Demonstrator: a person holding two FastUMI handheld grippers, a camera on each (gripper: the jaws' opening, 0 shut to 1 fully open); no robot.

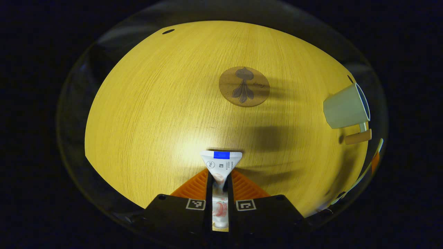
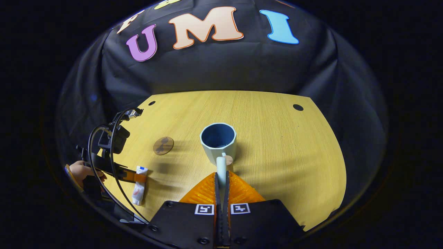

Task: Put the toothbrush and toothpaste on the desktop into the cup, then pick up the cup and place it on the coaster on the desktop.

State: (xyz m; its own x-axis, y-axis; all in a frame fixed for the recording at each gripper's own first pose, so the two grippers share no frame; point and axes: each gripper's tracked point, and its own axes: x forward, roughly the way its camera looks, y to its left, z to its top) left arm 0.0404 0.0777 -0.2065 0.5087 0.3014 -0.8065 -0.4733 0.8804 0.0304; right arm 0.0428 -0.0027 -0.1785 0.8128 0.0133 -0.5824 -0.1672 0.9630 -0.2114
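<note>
The left gripper (image 1: 220, 180) has its orange fingers pinching the toothpaste tube (image 1: 220, 166) around the middle, crimped end pointing forward, cap end back between the fingers; whether the tube is lifted off the desktop (image 1: 145, 114) or just resting on it, I cannot tell. From here the round cork coaster (image 1: 244, 86) sits at about twelve o'clock, bare and waiting, and the pale blue mug (image 1: 346, 108) is out at two o'clock. Over in the right gripper view, the right gripper (image 2: 221, 176) has its fingers pressed tight on a slim pale handle, the toothbrush (image 2: 221, 165) by the look of it, aimed at the cup, which stands upright at twelve o'clock with its dark blue inside empty. Holding the brush lengthwise like that should make it easy to tip in over the rim. At nine o'clock the other gripper and a hand (image 2: 80, 172) show with the tube beside the coaster. Both items gripped, neither in the cup yet; the carry to the coaster comes last.
</note>
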